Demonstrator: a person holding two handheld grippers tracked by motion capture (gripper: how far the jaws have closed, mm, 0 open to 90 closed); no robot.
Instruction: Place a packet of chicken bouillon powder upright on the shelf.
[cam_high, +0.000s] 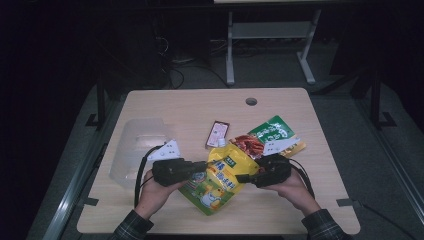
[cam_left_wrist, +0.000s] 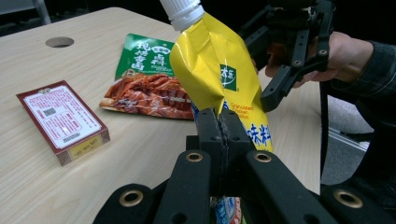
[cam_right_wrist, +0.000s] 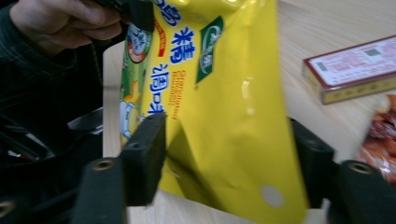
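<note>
A yellow spout pouch (cam_high: 220, 180) with a white cap (cam_left_wrist: 184, 11) is held above the table (cam_high: 200, 107) between both hands. My left gripper (cam_left_wrist: 219, 114) is shut on the pouch's lower edge, its jaws tight together with the foil pinched between them; from above it (cam_high: 202, 167) sits at the pouch's left side. My right gripper (cam_right_wrist: 229, 154) comes in from the pouch's right side (cam_high: 240, 177). The pouch (cam_right_wrist: 224, 107) spans the gap between its jaws and both pads lie against the foil. One of its fingers (cam_left_wrist: 280, 84) shows beyond the pouch in the left gripper view.
A red flat box (cam_high: 217, 134) lies at mid-table. A green and red snack packet (cam_high: 265, 135) lies to its right, just behind the pouch. A clear plastic container (cam_high: 137, 150) stands at the left. A cable hole (cam_high: 251, 101) is near the far edge.
</note>
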